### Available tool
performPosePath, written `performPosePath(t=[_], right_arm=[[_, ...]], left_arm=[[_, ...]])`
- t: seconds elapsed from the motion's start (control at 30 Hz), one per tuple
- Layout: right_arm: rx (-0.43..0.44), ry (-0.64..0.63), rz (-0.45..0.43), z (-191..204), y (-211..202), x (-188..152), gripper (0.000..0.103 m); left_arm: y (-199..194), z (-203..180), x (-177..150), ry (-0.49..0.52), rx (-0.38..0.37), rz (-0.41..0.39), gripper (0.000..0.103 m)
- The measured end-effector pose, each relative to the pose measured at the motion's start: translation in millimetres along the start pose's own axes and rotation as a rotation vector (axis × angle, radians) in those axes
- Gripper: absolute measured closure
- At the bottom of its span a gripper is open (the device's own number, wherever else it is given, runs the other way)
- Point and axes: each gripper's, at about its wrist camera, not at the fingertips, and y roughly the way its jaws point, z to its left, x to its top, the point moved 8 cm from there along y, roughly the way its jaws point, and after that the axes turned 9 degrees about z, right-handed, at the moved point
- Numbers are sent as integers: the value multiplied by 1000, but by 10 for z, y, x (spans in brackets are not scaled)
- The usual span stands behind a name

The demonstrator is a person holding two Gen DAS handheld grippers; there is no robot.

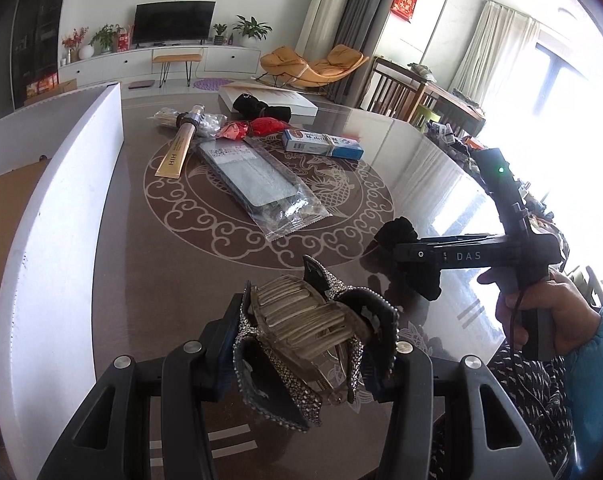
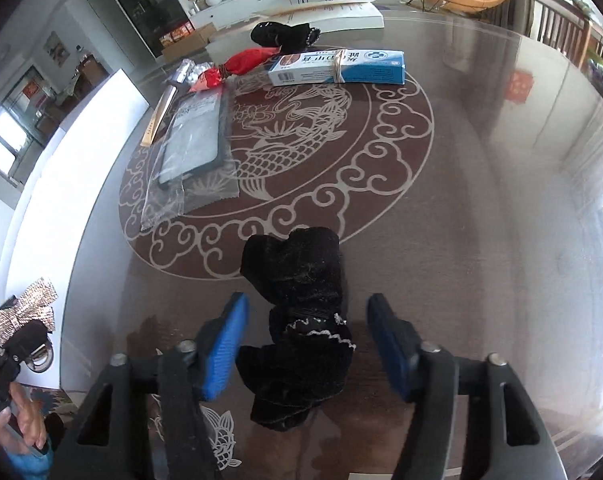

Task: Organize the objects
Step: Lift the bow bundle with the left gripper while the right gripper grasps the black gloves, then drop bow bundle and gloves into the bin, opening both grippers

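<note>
Meanwhile, the left gripper (image 1: 307,354) is clamping the rhinestone hair clip (image 1: 309,332); the right gripper (image 2: 305,352), jaws apart, is straddling the black velvet bow (image 2: 297,320), needing closure, box wall (image 1: 57,216) at nine o'clock.

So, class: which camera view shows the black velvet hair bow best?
The right wrist view: the black velvet hair bow lies whole on the table, centred between the open right gripper. In the left wrist view the right gripper covers its middle, so only the ends show.
</note>
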Motion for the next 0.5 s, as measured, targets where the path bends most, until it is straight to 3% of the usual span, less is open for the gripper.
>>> performPosePath(t=[0.07, 0.1, 0.13, 0.17, 0.27, 0.37, 0.5], right_arm=[[-66, -60, 0, 45, 39, 13, 36], [-80, -72, 10, 62, 72, 14, 59], [-100, -68, 10, 60, 78, 20, 69], [-117, -47, 8, 42, 53, 31, 69], [8, 19, -37, 265, -210, 138, 69], [146, -72, -112, 1040, -671, 340, 69], [340, -242, -167, 2352, -1108, 484, 69]], left_arm=[[-23, 5, 0, -2, 0, -3, 53], [-47, 12, 6, -6, -3, -6, 53], [-83, 22, 14, -12, -6, -11, 53], [-139, 35, 27, -19, -13, -15, 53], [-437, 123, 115, -35, -26, -48, 53], [-848, 420, 227, -76, 7, -96, 53], [-1314, 1184, 224, -197, 187, -139, 53]])
